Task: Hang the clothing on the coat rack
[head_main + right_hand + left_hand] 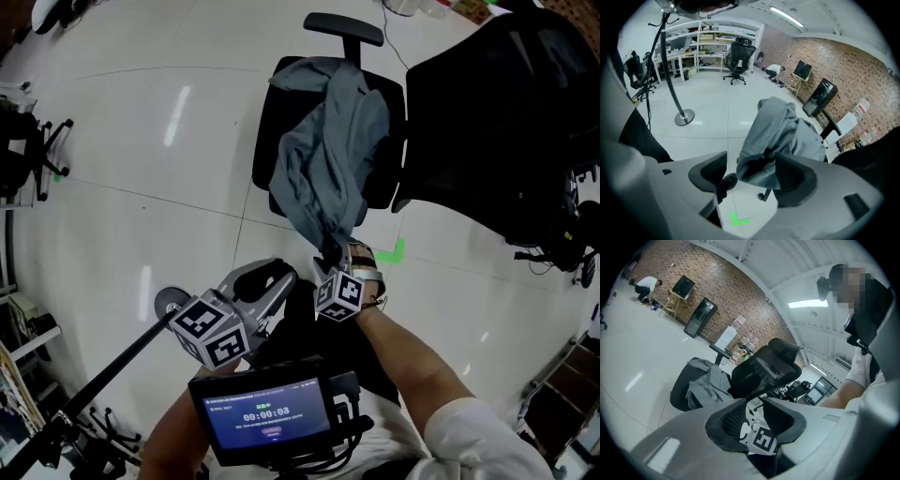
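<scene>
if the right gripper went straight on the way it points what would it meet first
The grey garment draped over the chair: its hem hangs between the right gripper's open jaws, so fabric likely comes first.

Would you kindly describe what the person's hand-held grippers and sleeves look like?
The left hand-held gripper and the right hand-held gripper each have a pale grey body, dark jaw pads and a white cube with black square markers. The right arm wears a white short sleeve.

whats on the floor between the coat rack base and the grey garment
Nothing; in the right gripper view only bare floor lies between the coat rack base and the grey garment.
</scene>
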### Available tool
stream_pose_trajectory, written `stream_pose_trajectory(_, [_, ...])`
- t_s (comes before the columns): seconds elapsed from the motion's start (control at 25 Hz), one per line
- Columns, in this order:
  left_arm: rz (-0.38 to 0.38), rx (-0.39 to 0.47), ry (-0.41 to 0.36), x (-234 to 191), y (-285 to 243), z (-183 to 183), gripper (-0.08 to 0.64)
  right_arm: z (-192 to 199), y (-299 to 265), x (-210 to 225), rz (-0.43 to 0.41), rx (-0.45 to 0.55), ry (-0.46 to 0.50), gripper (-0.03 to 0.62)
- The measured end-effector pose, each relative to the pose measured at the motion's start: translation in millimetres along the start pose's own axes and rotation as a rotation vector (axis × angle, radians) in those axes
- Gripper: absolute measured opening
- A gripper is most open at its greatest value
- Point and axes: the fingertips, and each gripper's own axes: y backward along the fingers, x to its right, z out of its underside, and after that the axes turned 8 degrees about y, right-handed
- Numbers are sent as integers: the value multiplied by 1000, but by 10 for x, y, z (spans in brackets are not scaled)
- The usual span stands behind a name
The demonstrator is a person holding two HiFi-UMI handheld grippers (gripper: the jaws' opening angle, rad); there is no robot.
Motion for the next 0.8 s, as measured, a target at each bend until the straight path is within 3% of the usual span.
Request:
stream_pose_trajectory(0.2, [-13, -40, 8, -19, 31, 94, 119, 8, -172, -86, 19, -57, -7, 334])
stream_pose_trajectory(0.4, [-21, -63, 15, -25, 65, 189, 118, -1, -303, -12, 24, -105, -122, 297])
stream_pose_trajectory(0.56, [-23, -73, 9, -40, 78, 235, 119, 37, -382, 39, 33, -148, -187, 188])
stream_pose_trajectory(0.8, [-26, -67, 12, -69, 94, 226, 118, 85, -314, 95, 25, -144, -205, 56])
